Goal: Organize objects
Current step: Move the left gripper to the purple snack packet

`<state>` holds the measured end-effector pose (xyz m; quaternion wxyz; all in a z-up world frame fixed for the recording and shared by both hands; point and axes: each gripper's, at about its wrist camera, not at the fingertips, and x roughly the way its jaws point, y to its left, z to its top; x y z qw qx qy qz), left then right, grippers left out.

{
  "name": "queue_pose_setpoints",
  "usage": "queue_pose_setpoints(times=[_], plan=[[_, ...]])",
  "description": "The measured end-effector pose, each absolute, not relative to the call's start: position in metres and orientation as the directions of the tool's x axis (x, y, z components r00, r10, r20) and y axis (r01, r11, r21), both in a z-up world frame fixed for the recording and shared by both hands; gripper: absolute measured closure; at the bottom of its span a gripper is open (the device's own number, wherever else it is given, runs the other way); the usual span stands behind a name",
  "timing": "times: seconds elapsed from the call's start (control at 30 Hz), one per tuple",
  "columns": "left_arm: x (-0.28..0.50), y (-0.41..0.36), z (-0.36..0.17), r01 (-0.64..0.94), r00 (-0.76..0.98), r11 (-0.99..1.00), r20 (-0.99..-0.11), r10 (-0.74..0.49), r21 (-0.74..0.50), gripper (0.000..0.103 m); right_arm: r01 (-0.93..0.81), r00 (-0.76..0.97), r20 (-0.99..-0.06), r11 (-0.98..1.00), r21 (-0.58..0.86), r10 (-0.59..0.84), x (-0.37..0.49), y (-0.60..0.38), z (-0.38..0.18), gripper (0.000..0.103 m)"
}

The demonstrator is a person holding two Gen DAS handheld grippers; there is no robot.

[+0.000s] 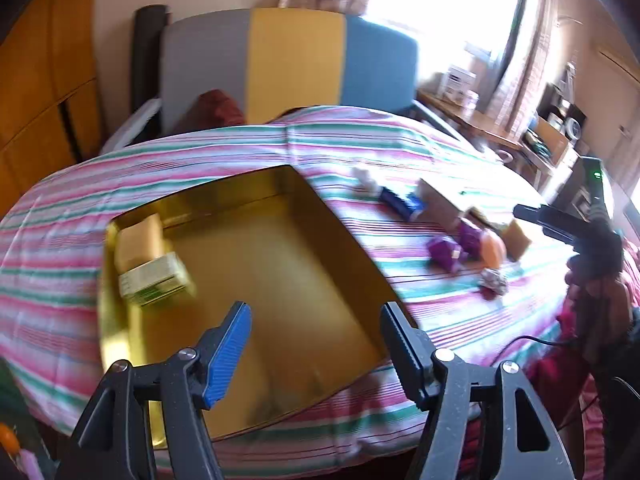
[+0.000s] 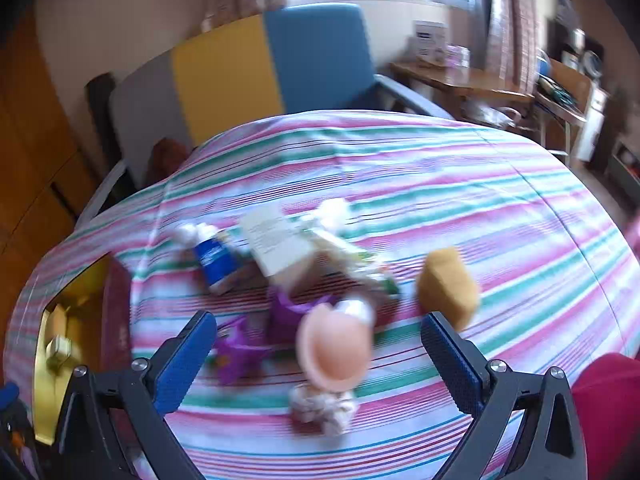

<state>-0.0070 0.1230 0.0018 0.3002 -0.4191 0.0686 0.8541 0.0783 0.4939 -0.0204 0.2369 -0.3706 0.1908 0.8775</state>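
Room: bedroom with a striped bed cover [image 1: 248,152] in pink, green and white; a headboard [image 1: 292,64] in grey, yellow and blue stands behind it, and a wooden side desk [image 2: 460,80] sits by the bright window.
Gold tin: an open, shallow tin [image 1: 280,256] lies on the bed on my left side; its floor is mostly bare.
Inside the tin: a tan box [image 1: 138,240] and a pale green-and-white box [image 1: 154,280] sit together in the far left corner, touching each other.
My left tongs: my left tongs [image 1: 316,344] hang over the near edge of the tin, jaws wide apart and holding nothing.
Loose pile: well to the right of the tin on the bed, a blue-and-white packet [image 2: 214,260], a flat cardboard box [image 2: 276,244], purple wrapped pieces [image 2: 240,348], a round peach-coloured thing [image 2: 334,352], a crumpled pale wad [image 2: 322,406] and a tan block [image 2: 448,284]; all blurred, so details are unclear.
My right tongs: my right tongs [image 2: 318,360] hover above the pile, jaws wide, gripping nothing; the peach thing and purple pieces lie between the fingers in view.
Sleeve: red cloth [image 2: 608,408] at my right edge.
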Motion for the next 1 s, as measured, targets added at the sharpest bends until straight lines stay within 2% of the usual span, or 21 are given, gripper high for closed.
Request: queue_pose_setpoints(times=[0.17, 0.23, 0.37, 0.53, 0.73, 1.0], plan=[[-0.001, 0.161, 0.000, -0.641, -0.416, -0.757, -0.770, 0.484, -0.129, 0.039, -0.656, -0.605, -0.753, -0.698, 0.287, 0.259, 0.099, 0.539, -0.041, 0.000], [0.001, 0.177, -0.002, -0.664, -0.389, -0.735, -0.778, 0.493, -0.133, 0.041, -0.650, -0.647, -0.726, -0.667, 0.364, 0.234, 0.104, 0.547, -0.040, 0.000], [0.000, 0.214, -0.007, -0.702, -0.283, -0.681, -0.795, 0.536, -0.210, 0.047, -0.639, -0.660, -0.719, -0.667, 0.384, 0.218, 0.103, 0.546, -0.040, 0.000], [-0.007, 0.265, -0.020, -0.711, -0.161, -0.637, -0.813, 0.559, -0.298, 0.050, -0.620, -0.680, -0.706, -0.669, 0.411, 0.196, 0.104, 0.543, -0.040, 0.000], [-0.031, 0.322, -0.049, -0.643, -0.086, -0.679, -0.847, 0.524, -0.355, 0.050, -0.596, -0.705, -0.689, -0.667, 0.447, 0.168, 0.104, 0.544, -0.040, 0.000], [-0.074, 0.346, -0.094, -0.432, -0.036, -0.805, -0.884, 0.467, -0.407, 0.050, -0.577, -0.739, -0.660, -0.634, 0.516, 0.135, 0.111, 0.551, -0.041, 0.000]])
